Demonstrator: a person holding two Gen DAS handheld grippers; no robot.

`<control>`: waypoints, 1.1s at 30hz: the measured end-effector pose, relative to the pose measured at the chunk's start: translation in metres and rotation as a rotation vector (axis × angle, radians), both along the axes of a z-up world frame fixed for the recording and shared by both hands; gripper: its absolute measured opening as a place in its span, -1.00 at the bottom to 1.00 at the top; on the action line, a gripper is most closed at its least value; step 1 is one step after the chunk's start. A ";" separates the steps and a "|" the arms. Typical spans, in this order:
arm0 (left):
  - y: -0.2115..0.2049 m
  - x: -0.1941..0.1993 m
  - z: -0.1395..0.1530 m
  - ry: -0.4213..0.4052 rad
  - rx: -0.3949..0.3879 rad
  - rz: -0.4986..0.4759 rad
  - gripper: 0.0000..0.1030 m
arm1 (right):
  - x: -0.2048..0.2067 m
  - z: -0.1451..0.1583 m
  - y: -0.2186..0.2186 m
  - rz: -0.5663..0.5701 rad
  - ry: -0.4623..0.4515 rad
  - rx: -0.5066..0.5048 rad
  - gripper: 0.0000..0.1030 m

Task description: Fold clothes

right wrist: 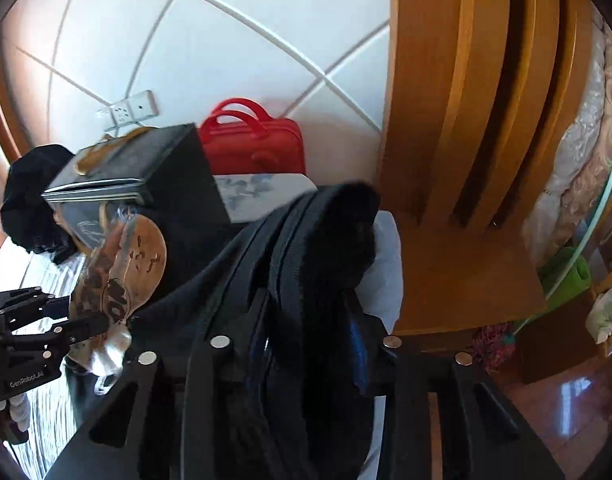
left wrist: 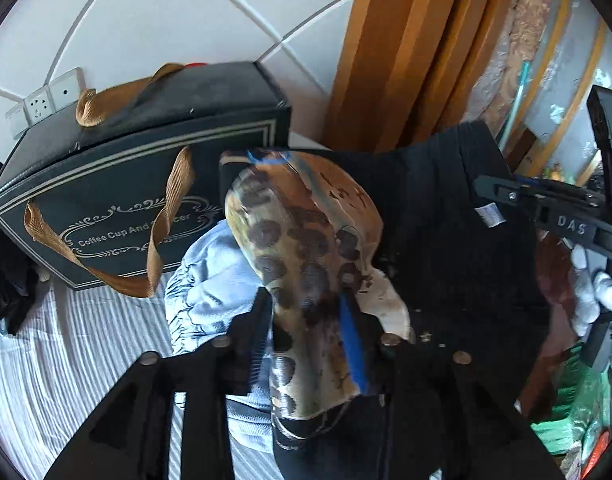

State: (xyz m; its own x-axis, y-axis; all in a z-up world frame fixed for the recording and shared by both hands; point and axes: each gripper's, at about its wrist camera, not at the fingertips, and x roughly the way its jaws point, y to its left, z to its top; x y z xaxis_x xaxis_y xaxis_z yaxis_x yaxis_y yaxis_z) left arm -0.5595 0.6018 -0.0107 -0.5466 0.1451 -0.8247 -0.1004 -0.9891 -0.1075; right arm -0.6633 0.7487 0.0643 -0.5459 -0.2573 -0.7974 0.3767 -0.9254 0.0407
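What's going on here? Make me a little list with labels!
Garment: black top with a leopard-print panel, held up off the bed
Left claw: shut on the leopard-print panel
Right claw: shut on the black fabric
Behind: black gift box, red bag, wooden headboard
Below: striped sheet

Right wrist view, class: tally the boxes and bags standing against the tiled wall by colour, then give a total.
Black box: 1
Red bag: 1
White box: 1
Total: 3
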 end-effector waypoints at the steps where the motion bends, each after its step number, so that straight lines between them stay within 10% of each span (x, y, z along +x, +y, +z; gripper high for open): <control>1: -0.002 -0.001 -0.004 0.006 -0.019 0.015 0.43 | -0.005 -0.007 0.005 -0.017 -0.012 0.003 0.29; 11: 0.007 0.055 0.033 0.083 -0.040 0.000 0.57 | 0.046 0.026 0.035 -0.054 0.091 -0.084 0.83; 17: 0.023 0.083 0.043 0.039 0.051 -0.036 0.57 | 0.107 0.040 0.040 -0.048 0.100 -0.126 0.90; 33: 0.070 0.108 0.048 0.063 -0.092 -0.004 0.57 | 0.157 0.022 0.033 -0.062 0.020 -0.092 0.99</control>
